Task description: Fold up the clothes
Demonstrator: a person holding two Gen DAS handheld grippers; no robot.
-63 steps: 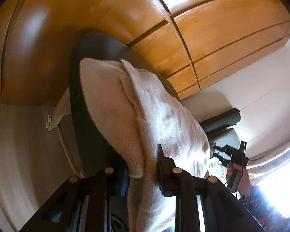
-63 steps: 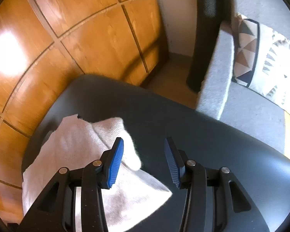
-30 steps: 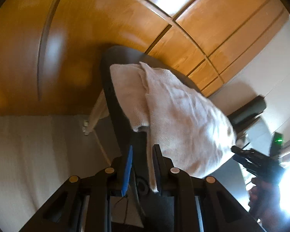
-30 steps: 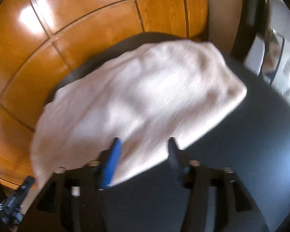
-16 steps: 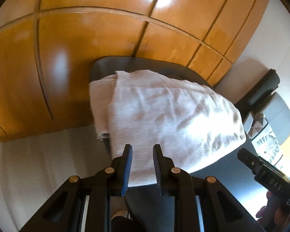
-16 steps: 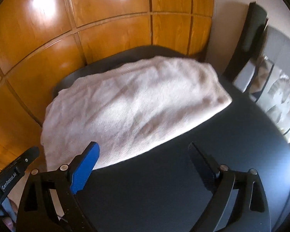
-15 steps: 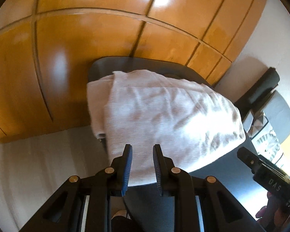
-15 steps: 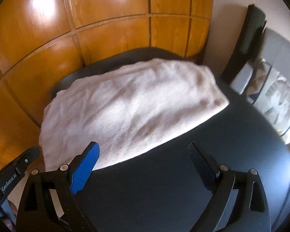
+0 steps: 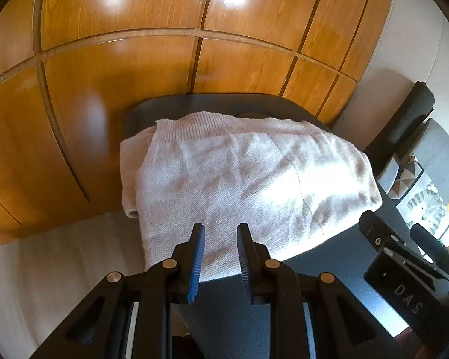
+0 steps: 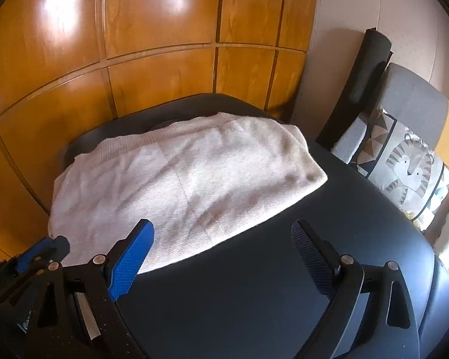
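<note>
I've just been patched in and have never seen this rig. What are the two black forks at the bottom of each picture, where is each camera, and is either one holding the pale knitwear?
There is no robot arm: a person carries a two-finger gripper in each hand, and each gripper has a fisheye camera looking forward along its fingers. One picture is from the left gripper, the other from the right gripper; each also catches the other tool at its edge.

On the dark table lies a cream knitted sweater, folded into a rough rectangle, in front of wooden cabinet doors. A grey chair with a patterned cushion stands to the right.

Nothing is held. The left gripper's fingers stand close together but apart, with only the sweater's near edge seen beyond them. The right gripper is wide open above the bare table.
</note>
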